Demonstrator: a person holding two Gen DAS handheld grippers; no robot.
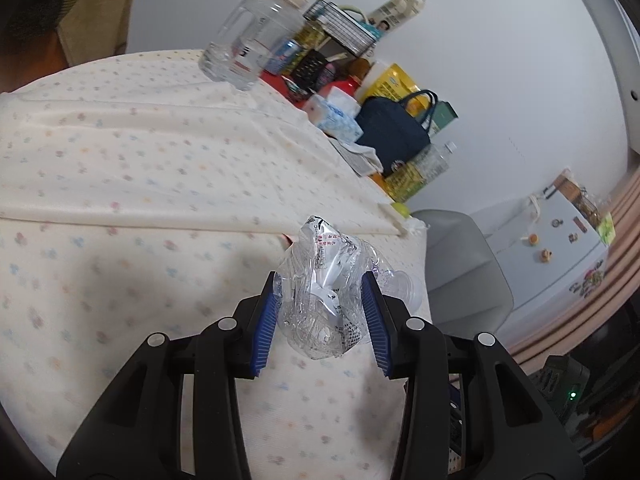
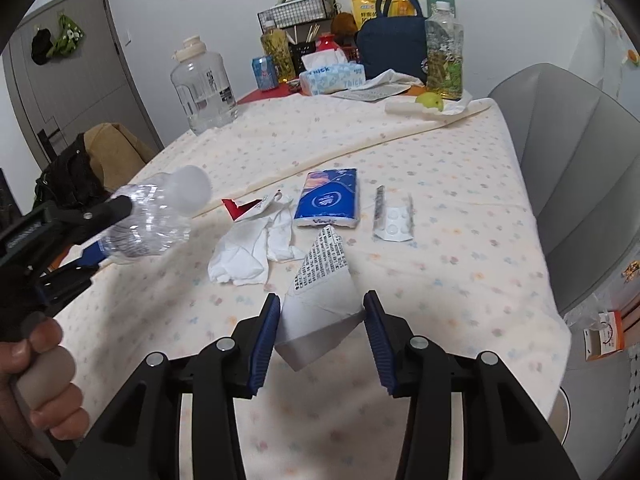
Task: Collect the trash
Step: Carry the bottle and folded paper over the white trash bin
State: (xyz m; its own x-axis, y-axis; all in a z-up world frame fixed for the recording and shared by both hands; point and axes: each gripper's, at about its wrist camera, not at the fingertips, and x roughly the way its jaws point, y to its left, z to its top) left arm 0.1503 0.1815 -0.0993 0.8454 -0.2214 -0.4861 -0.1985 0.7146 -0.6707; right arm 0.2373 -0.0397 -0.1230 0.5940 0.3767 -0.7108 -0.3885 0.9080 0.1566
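Note:
My left gripper (image 1: 322,312) is shut on a crushed clear plastic bottle (image 1: 324,288) and holds it above the table; the bottle also shows in the right wrist view (image 2: 152,216) at the left. My right gripper (image 2: 322,328) is shut on a folded white printed paper box (image 2: 320,300), held just above the tablecloth. Still on the table lie a crumpled white tissue (image 2: 252,248), a torn red-and-white wrapper (image 2: 250,206), a blue tissue pack (image 2: 328,198) and an empty pill blister (image 2: 394,220).
The round table (image 2: 460,280) has a dotted cloth. At the back stand a large clear jug (image 2: 204,84), a tissue box (image 2: 332,78), a navy bag (image 2: 394,46), a drink bottle (image 2: 444,52) and a green fruit (image 2: 430,102). A grey chair (image 2: 572,184) is at right.

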